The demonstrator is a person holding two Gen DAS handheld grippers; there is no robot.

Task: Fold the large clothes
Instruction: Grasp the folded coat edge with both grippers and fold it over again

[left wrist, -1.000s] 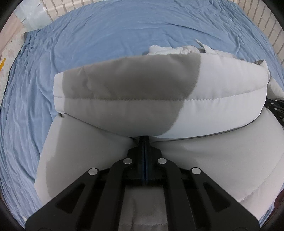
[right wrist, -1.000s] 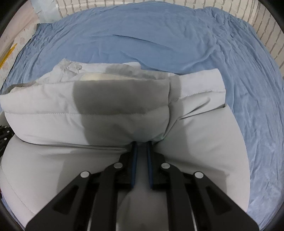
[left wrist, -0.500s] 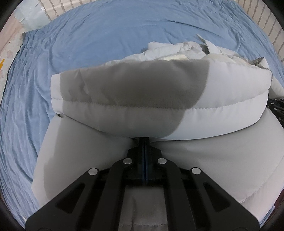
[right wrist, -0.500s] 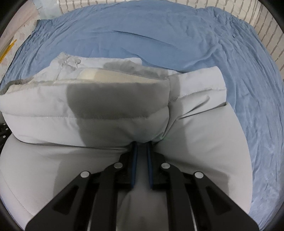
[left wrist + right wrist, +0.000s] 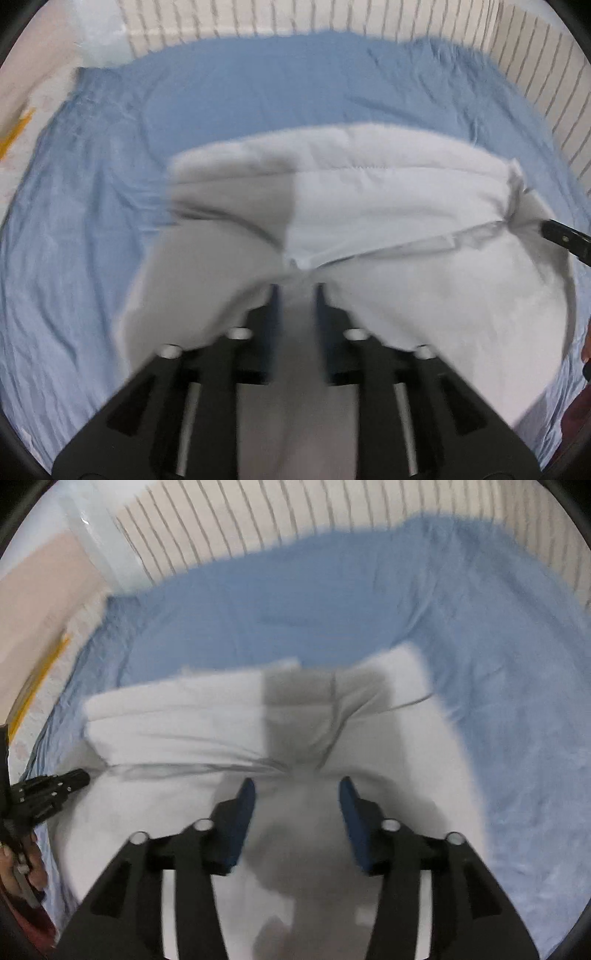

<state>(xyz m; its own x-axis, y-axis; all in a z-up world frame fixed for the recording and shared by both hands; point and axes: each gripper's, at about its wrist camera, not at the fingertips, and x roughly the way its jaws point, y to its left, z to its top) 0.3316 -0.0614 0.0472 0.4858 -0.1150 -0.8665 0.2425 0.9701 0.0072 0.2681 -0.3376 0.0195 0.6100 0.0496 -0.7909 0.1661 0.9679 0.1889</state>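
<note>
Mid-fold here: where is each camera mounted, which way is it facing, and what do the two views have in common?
Left wrist: on the left hand-held gripper, looking down along its opening jaws at the white padded garment; the right hand-held gripper shows at right.
Right wrist: on the right hand-held gripper, jaws opening, nothing pinched; the person's hand shows at left.
Shared: garment, blue sheet, striped wall.

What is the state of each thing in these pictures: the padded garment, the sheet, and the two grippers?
White padded jacket: folded over on itself, lying on the sheet, released by both grippers.
Blue sheet: spread flat, wrinkled.
Left gripper: jaws opening, pads apart; the jacket lies under them, not pinched.
Right gripper: jaws opening, pads wide apart, nothing pinched between them.
</note>
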